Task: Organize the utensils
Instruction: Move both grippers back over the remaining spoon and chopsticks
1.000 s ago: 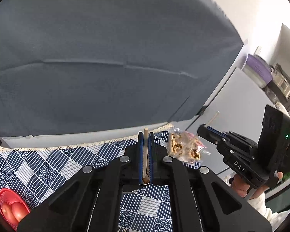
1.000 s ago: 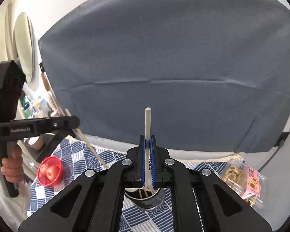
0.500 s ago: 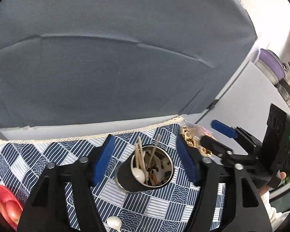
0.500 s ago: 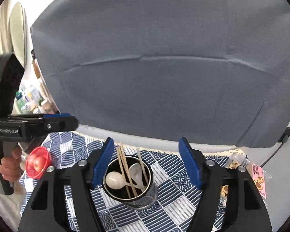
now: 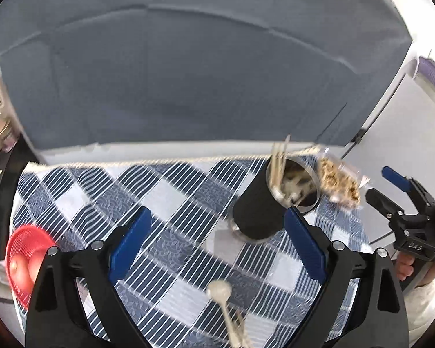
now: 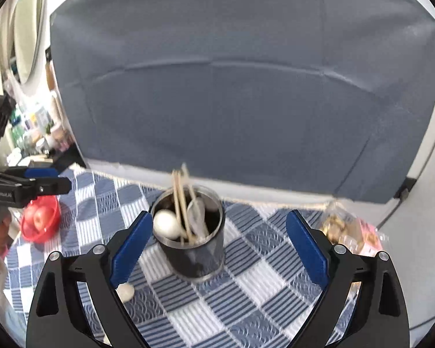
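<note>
A black metal cup (image 6: 194, 258) stands on the blue checked tablecloth (image 6: 246, 287). It holds wooden chopsticks (image 6: 179, 200) and white spoons (image 6: 166, 225). My right gripper (image 6: 217, 246) hangs just in front of the cup; its jaws are opening, with the pads either side of the cup and not touching it. My left gripper (image 5: 217, 245) is also opening, with nothing between its pads. From the left wrist, the cup (image 5: 256, 214) sits ahead to the right. A loose white spoon (image 5: 219, 290) lies on the cloth below the left gripper, and the same spoon (image 6: 125, 291) shows in the right wrist view.
A red bowl (image 6: 40, 221) with an apple stands at the cloth's left edge. A clear snack bag (image 6: 351, 232) lies right of the cup. A grey fabric backdrop (image 6: 232, 87) rises behind the table. A hand (image 5: 404, 266) holds the right gripper's handle.
Each gripper was shut on a chopstick above the cup; both have opened wide, and the chopsticks now stand in the cup. Both grippers have sunk, and the left view has swung left.
</note>
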